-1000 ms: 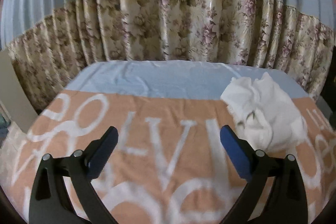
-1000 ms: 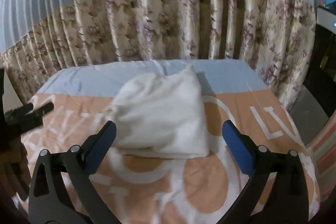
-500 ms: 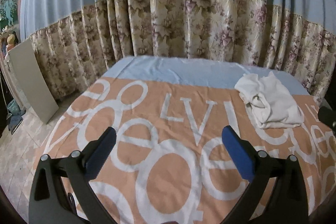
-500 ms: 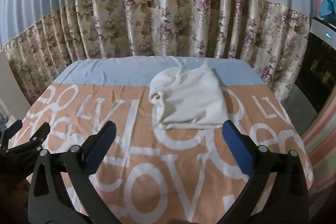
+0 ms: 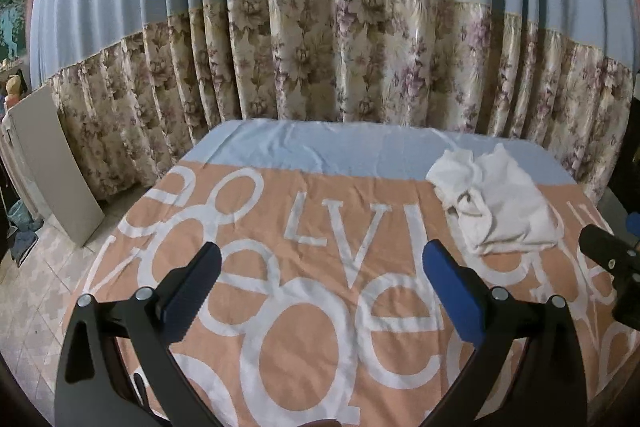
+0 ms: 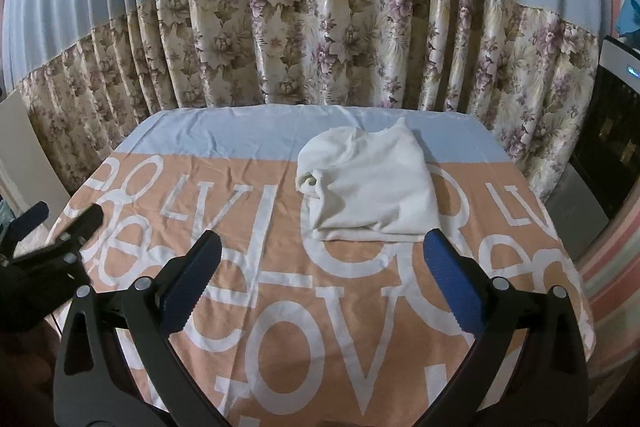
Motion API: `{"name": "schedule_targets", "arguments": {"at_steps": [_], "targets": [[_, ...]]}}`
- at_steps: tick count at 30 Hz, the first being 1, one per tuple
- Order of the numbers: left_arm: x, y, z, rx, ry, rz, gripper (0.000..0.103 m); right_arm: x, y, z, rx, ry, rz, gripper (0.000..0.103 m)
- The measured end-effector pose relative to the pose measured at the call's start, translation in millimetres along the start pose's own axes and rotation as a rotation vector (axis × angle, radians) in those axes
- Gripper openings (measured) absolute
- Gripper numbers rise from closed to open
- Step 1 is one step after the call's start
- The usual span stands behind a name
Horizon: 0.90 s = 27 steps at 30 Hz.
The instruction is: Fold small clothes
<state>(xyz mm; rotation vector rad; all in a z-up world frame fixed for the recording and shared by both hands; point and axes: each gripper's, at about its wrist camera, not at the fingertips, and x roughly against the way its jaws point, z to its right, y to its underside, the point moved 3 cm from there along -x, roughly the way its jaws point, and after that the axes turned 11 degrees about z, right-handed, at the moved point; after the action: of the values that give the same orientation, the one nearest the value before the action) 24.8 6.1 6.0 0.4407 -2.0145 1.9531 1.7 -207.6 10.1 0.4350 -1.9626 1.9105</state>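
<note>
Cut off at the edges

The right gripper [image 5: 616,251] is cropped by the left view's border; the folded cloth's [image 6: 368,183] inner layers stay hidden.

Both wrist views look forward and down over the blanket [image 5: 320,307], from left and right; both show the white garment [image 6: 372,183].

garment [image 6: 370,183] lies on blanket [image 6: 280,307], curtain [image 6: 320,39] behind.
</note>
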Motion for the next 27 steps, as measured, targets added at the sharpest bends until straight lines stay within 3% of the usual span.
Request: {"name": "schedule_targets", "arguments": {"at_steps": [27], "targets": [[-11.2,3.1,5.1,0.011,0.026,-0.031,0.101,-26.3,7.2,24.0,-0.042,0.005,-0.02,0.1]]}}
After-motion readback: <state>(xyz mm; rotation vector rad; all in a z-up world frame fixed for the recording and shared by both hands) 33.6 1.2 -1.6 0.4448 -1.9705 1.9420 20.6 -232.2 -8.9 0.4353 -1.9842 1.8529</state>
